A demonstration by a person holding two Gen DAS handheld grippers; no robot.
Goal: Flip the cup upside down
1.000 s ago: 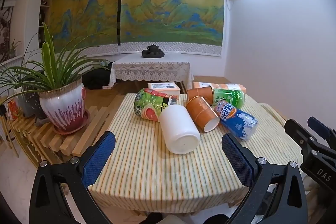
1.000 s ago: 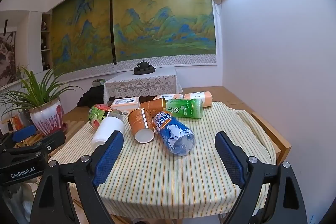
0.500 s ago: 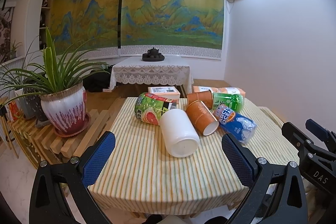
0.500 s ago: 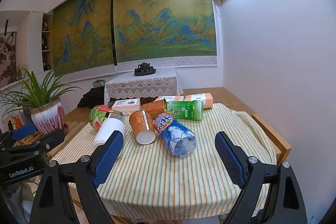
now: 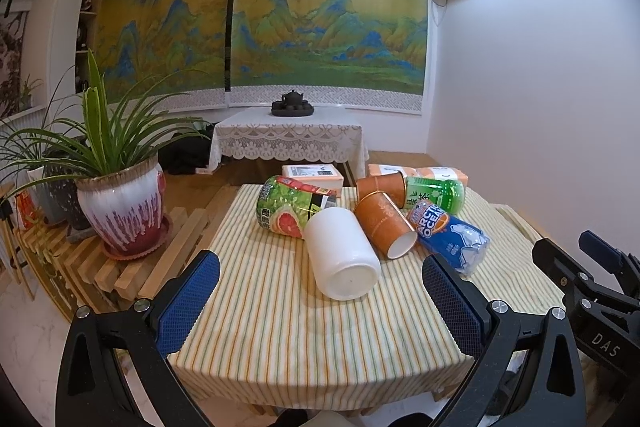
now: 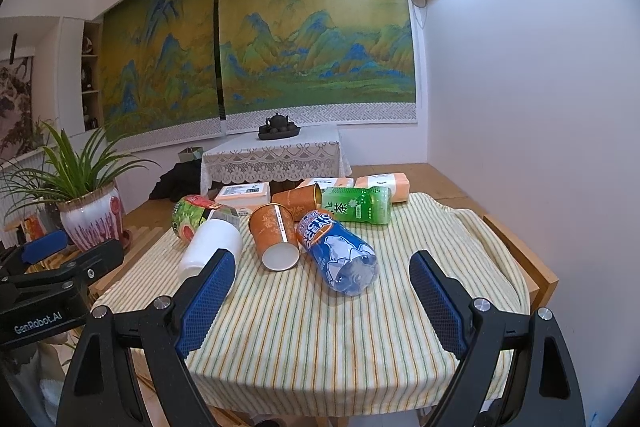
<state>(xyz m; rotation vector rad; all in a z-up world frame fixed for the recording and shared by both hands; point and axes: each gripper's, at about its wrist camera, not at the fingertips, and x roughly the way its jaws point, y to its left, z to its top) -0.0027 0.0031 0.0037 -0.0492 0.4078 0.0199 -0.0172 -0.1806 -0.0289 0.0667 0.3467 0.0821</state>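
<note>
A white cup (image 5: 340,259) lies on its side on the striped tablecloth (image 5: 280,327), its flat end toward me. An orange paper cup (image 5: 384,227) lies beside it, open mouth toward me; a second orange cup (image 5: 380,185) lies behind. In the right wrist view the white cup (image 6: 210,241) is partly hidden by my left finger, and the orange cup (image 6: 276,235) lies at centre. My left gripper (image 5: 320,303) is open and empty, short of the white cup. My right gripper (image 6: 322,303) is open and empty, short of the cups.
A blue Arctic Ocean bottle (image 5: 448,235), a green tea bottle (image 5: 436,193), a green grapefruit can (image 5: 294,207) and flat packets (image 5: 312,175) crowd the table's far half. A potted plant (image 5: 124,203) stands on a slatted bench at the left. A white wall is at the right.
Both grippers have drifted slightly back and up from the table; the objects sit a little lower and smaller in view. Nothing on the table has moved.
</note>
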